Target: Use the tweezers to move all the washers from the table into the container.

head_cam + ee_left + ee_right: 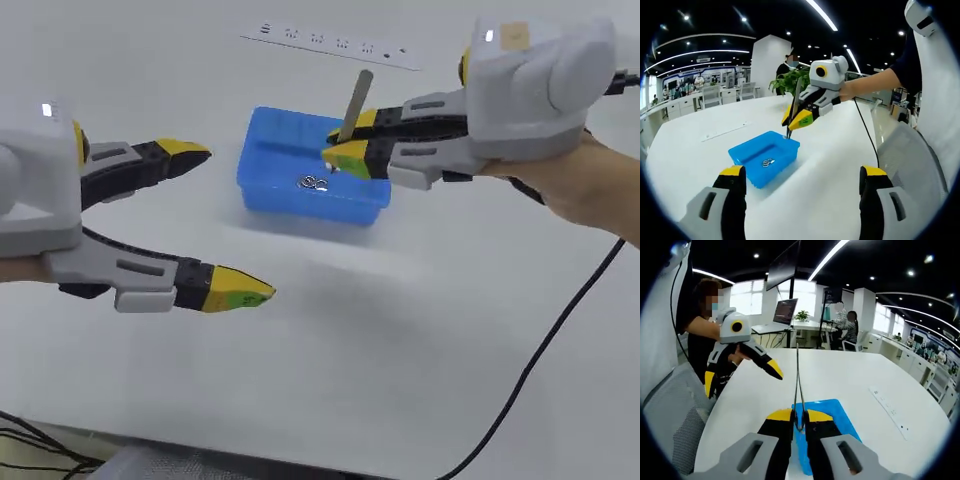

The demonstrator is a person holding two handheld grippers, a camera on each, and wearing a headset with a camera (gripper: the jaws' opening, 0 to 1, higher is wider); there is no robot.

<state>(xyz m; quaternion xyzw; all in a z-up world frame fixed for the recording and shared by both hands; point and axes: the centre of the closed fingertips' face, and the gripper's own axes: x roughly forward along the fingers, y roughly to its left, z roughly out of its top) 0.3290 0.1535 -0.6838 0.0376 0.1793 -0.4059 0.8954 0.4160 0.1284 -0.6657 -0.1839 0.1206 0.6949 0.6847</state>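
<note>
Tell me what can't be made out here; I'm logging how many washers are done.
- Washers in the container: too small to count, head and left gripper views.
- Tips of the tweezers: behind the right gripper, head view; holding a washer or not is unclear.
- Container floor, right gripper view: covered by that gripper's jaws.
- Table: cut off by frame edges; stray washers can't be ruled out.

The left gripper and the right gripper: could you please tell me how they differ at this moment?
The left gripper is wide open and holds nothing; the right gripper is shut on the tweezers. The left gripper hovers over bare table beside the blue container; the right gripper is above the container, tweezers pointing down into it. Both have yellow-tipped black jaws.
</note>
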